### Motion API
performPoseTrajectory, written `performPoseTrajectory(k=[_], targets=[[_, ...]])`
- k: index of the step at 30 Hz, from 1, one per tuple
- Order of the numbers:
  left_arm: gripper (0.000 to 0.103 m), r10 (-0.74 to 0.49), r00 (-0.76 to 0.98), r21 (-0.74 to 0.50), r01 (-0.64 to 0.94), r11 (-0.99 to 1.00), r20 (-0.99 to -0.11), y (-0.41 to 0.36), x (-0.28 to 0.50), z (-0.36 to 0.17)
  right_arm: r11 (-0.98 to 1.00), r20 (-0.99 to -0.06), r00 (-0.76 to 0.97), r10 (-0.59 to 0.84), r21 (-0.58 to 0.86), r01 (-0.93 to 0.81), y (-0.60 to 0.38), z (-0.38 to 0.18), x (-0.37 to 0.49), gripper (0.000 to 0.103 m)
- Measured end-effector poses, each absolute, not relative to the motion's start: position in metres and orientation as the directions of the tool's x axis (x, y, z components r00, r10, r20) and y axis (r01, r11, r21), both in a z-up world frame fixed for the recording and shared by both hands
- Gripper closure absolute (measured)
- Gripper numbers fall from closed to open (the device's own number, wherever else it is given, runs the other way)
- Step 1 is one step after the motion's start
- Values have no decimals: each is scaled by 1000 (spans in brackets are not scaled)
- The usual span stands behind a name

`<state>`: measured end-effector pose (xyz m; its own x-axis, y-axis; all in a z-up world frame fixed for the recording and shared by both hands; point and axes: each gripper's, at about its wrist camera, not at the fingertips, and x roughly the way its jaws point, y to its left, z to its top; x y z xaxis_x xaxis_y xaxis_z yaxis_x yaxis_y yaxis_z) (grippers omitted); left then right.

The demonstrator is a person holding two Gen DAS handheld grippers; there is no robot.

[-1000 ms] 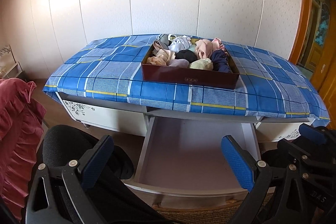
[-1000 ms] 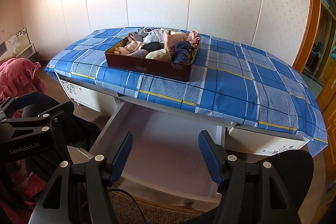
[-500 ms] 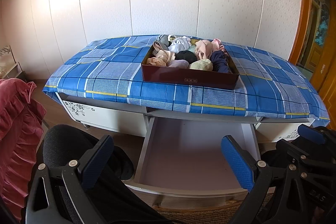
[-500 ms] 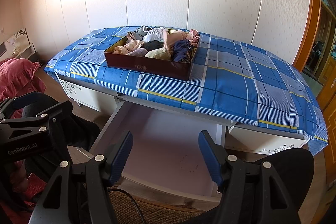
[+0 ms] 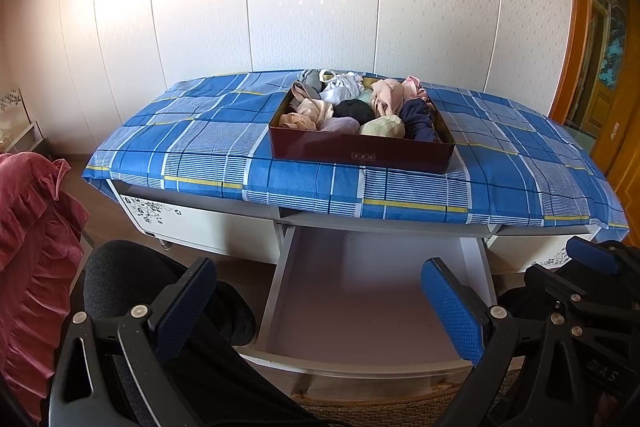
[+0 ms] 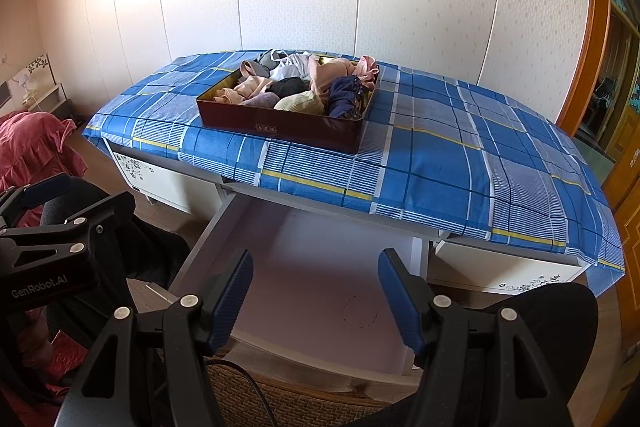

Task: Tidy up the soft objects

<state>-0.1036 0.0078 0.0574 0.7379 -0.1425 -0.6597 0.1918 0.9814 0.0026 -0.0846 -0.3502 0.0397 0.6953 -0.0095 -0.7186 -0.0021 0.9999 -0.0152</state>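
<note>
Both tongs are held apart and empty — the left gripper (image 5: 320, 303) and right gripper (image 6: 316, 299) at lower frame, above the pulled-out drawer (image 5: 360, 291). The soft garments (image 5: 360, 107) are bundled in the dark red box (image 5: 360, 153) at upper centre — likely staged for sorting.

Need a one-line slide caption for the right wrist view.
Open right gripper poised over a pulled-out white drawer, dark red box of rolled soft garments on the blue plaid cloth above.

left gripper (image 5: 316, 301): black frame | blue ribbed pads | silver screws | "GenRobot.AI" marking
</note>
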Motion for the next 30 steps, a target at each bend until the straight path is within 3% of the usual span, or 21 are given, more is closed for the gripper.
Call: performPoseTrajectory(k=[30], targets=[[0,-186,744,-7,236,972,-642,3,-107,61,1000,-726,688,-7,-14,-4,-354,38,-82,37]])
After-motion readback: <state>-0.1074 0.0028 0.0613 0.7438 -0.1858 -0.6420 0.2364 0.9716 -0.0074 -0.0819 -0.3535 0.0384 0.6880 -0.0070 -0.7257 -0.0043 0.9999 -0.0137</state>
